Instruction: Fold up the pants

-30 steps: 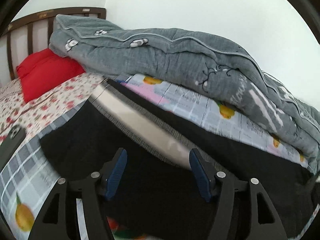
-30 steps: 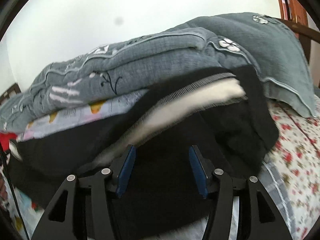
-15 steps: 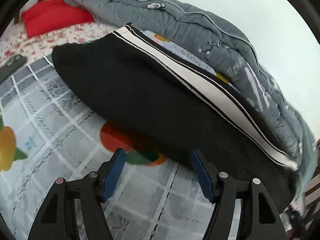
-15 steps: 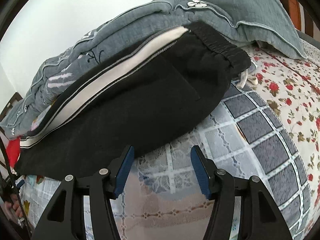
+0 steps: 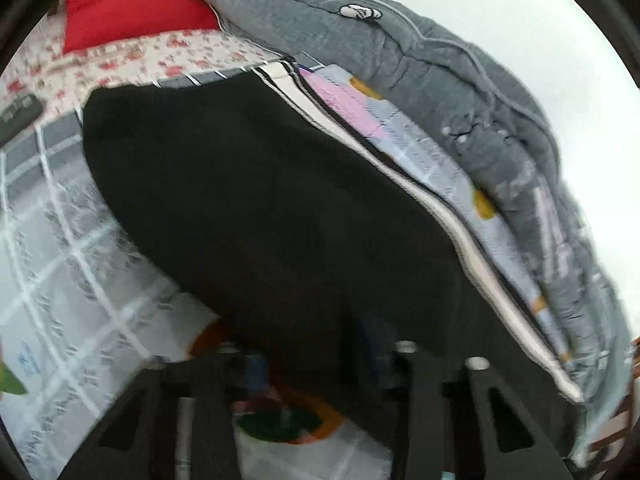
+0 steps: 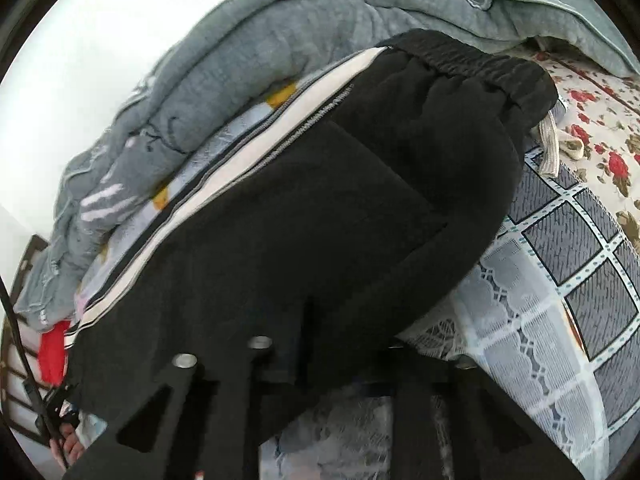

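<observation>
Your left gripper [image 5: 316, 360] is closing its jaws on the near edge of the black fleece pants with the white side stripe [image 5: 280, 208]. The dark cloth lies between the blue pads, and blur hides whether they already press it. Your right gripper [image 6: 340, 364] is closing too, with the near hem of the same pants [image 6: 320, 208] bunched between its jaws. There the pads sit buried in the black fabric, so you cannot see whether the grip is firm.

The pants lie flat and lengthwise across the bed. In your left view the leg end is to the left and the white stripe runs along the far edge. In your right view the elastic waistband [image 6: 472, 60] is at the upper right, with a pale drawstring [image 6: 554, 144] hanging off it onto the sheet.

Under the pants is a grey-and-white checked bedsheet with printed fruit [image 5: 60, 248], which also shows in your right view [image 6: 560, 300] as lacy white and grey squares. Beyond it lies a cream sheet with red roses [image 6: 600, 128]. Just behind the pants, along the white wall, a thick grey quilted duvet [image 5: 460, 92] is heaped up. Its lower edge lies close beside the striped side of the pants. A red pillow [image 5: 132, 8] rests at the head of the bed, and a dark flat device [image 5: 18, 116] lies on the rose sheet at the far left.
</observation>
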A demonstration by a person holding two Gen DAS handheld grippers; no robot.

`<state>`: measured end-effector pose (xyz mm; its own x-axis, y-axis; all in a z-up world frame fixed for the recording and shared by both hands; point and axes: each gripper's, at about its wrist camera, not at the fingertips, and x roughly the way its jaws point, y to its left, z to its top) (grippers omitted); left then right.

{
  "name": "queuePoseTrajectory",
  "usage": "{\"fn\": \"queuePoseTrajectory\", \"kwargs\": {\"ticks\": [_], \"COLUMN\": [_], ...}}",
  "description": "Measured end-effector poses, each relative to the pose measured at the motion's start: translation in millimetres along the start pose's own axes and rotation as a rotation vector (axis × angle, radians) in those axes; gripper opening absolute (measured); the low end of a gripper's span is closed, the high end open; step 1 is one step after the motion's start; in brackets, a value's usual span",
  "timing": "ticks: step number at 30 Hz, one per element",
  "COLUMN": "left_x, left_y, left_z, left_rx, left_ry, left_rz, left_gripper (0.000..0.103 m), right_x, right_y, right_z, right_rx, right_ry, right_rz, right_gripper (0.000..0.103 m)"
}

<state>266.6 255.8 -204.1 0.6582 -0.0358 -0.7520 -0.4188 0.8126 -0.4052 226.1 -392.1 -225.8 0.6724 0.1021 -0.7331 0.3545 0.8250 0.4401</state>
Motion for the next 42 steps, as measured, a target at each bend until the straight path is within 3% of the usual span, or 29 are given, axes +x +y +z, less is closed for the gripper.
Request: {"fn": "queuePoseTrajectory", "kwargs": {"ticks": [2,7,16,27,28,30,33,34,35,37,40,42], "left_x": [-3,-22,-73,-133,-135,-136,-144,-148,-153,-159,-171,-175], "left_y": [2,14,33,59,59,59,55,53,49,44,34,28], "left_z": [1,-2,-31,-99,-103,-111,-119,-122,-125,-127,-132,-134], "left_rx": [0.012,-0.003,0.077,0.129,0.131,0.136,0.161,0.178,0.2,0.219,0.232,0.228], "left_ry": [-0.005,-0.032,-0.03,-0.006,-0.003,0.009,0.014,0.007,-0.006,-0.032,-0.087,-0.099], "left_rz": [-0.007,-0.036,-0.016,-0.005,0.003,0.04,0.074,0.084,0.09,0.09,0.101,0.082], "left_gripper": [0.014,0.012,0.011,0.012,0.015,0.018,0.025,0.031,0.044,0.062,0.064,0.064], "right_x": [-8,-42,-100,-170,-171,-174,-191,-198,-204,-211,-210,-205], "right_y": [5,15,-13,-66,-71,-79,-103,-113,-125,-145,-160,-164], "right_z": [-4,-18,-56,-124,-128,-132,-138,-138,-136,-125,-108,-95], "right_rx": [-0.032,-0.13,-0.121,-0.11,-0.123,-0.137,-0.11,-0.081,-0.043,0.024,0.073,0.102], "right_ry": [-0.036,-0.138,-0.127,-0.123,-0.108,-0.084,-0.125,-0.142,-0.155,-0.174,-0.193,-0.212], "right_rz": [-0.023,-0.074,-0.026,-0.028,-0.041,-0.075,-0.096,-0.084,-0.067,-0.035,-0.009,-0.001], "right_gripper": [0.008,0.005,0.004,0.007,0.008,0.025,0.041,0.044,0.049,0.049,0.052,0.059]}}
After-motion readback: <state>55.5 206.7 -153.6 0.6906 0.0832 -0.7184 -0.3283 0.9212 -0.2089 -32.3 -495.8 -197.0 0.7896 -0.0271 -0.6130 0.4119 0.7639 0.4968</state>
